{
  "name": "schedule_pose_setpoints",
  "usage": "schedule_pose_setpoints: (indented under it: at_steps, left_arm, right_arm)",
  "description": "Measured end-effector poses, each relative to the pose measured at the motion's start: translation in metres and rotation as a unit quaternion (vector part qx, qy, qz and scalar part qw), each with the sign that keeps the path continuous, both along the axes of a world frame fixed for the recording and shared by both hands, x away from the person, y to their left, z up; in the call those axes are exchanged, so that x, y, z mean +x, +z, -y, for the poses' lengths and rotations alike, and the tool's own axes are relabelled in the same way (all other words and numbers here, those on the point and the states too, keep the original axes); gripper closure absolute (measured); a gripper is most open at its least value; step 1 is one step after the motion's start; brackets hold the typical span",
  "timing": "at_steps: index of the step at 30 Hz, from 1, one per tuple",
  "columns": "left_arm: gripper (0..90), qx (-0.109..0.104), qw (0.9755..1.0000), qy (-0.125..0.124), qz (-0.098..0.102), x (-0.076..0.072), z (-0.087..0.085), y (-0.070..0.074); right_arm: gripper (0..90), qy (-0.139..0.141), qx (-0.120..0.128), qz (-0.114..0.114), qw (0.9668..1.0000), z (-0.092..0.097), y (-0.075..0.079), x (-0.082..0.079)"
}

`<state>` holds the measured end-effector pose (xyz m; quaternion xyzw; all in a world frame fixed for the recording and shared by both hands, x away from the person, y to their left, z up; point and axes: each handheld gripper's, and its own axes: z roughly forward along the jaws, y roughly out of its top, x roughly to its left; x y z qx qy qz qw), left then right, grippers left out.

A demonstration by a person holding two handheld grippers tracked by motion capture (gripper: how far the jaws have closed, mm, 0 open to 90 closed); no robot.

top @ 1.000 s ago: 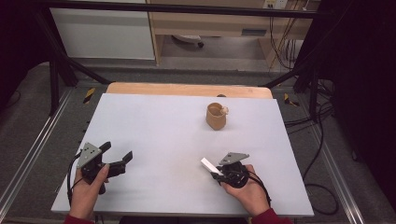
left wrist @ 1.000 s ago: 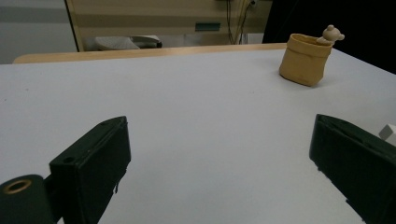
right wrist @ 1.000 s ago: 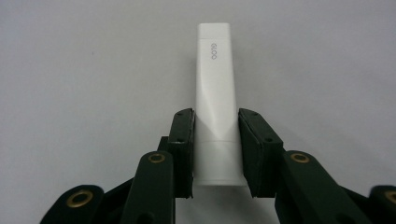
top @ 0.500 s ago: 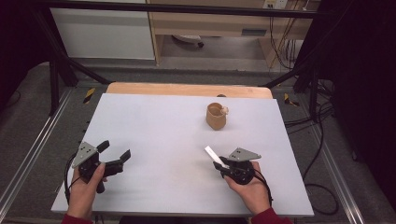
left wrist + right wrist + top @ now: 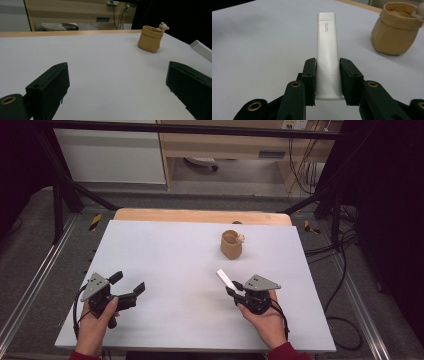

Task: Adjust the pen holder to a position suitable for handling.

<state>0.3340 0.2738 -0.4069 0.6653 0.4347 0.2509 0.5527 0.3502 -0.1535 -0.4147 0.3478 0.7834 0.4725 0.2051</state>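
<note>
A big table [image 5: 190, 245] with a pale grey top sits in the middle, and a strip of light wood runs along its far edge. Two hands come in from the near side, and each one holds a black gripper. The left gripper [image 5: 127, 287] is near the left front corner of the table. Its jaws are spread wide apart with nothing between them, and in the left gripper view they stand far out to each side above the bare table top. The right gripper [image 5: 231, 291] is near the right front part of the table. Its jaws are pressed tight on the sides of a flat white stick [image 5: 326, 53] that pokes out past them, up and away from the hand. The stick has small grey letters near its far end. Farther back on the table, a bit to the right of the middle, stands a small tan bag [image 5: 231, 244] with a rolled top. A tiny pale toy bear [image 5: 163, 26] peeks over the bag's rim.
</note>
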Motion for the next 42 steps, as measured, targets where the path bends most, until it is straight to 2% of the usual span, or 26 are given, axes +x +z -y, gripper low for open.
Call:
schedule_pose_setpoints:
  at_steps: [1, 3, 5, 10, 20, 23, 28, 31, 33, 37, 42]
  left_arm:
    - [5.2, -0.002, 1.0, -0.003, 0.0, 0.0, 0.002, 0.0]
    - [5.5, -0.018, 0.9998, -0.01, 0.001, -0.002, 0.007, 0.002]
    - [4.9, -0.023, 0.9996, -0.017, 0.002, -0.002, 0.012, 0.004]
    - [5.2, -0.036, 0.9988, -0.035, -0.003, 0.001, 0.029, 0.009]
    - [4.7, -0.026, 0.9975, -0.066, 0.003, 0.014, 0.064, 0.025]
    - [4.7, -0.034, 0.9969, -0.071, -0.001, 0.018, 0.072, 0.028]
    - [4.7, -0.035, 0.9965, -0.076, 0.001, 0.025, 0.086, 0.037]
    - [4.8, -0.053, 0.9955, -0.079, -0.009, 0.031, 0.096, 0.041]
    - [4.7, -0.053, 0.995, -0.084, -0.008, 0.034, 0.104, 0.046]
    - [4.6, -0.053, 0.9939, -0.097, -0.002, 0.039, 0.117, 0.055]
    - [4.6, -0.056, 0.9927, -0.107, -0.003, 0.044, 0.129, 0.057]
  right_arm:
    - [67.3, 0.0, 0.0, 0.0, 1.0, 0.0, 0.0, 0.0]
    - [67.4, 0.002, 0.005, 0.003, 1.0, -0.003, 0.001, 0.0]
    - [67.3, 0.004, 0.001, 0.009, 0.9999, -0.006, 0.002, 0.003]
    - [67.3, -0.002, 0.012, 0.01, 0.9999, -0.005, 0.004, 0.012]
    - [67.3, -0.006, 0.024, 0.018, 0.9995, -0.004, 0.008, 0.017]
    - [67.3, -0.007, 0.027, 0.02, 0.9994, -0.005, 0.008, 0.021]
    - [67.3, -0.001, 0.03, 0.024, 0.9993, -0.01, 0.009, 0.02]
    - [67.3, -0.002, 0.041, 0.032, 0.9987, -0.008, 0.013, 0.016]
    - [67.3, -0.009, 0.04, 0.038, 0.9984, -0.006, 0.014, 0.012]
    - [67.3, -0.012, 0.04, 0.035, 0.9985, -0.004, 0.01, 0.01]
    - [67.3, -0.012, 0.039, 0.037, 0.9985, -0.006, 0.008, 0.01]
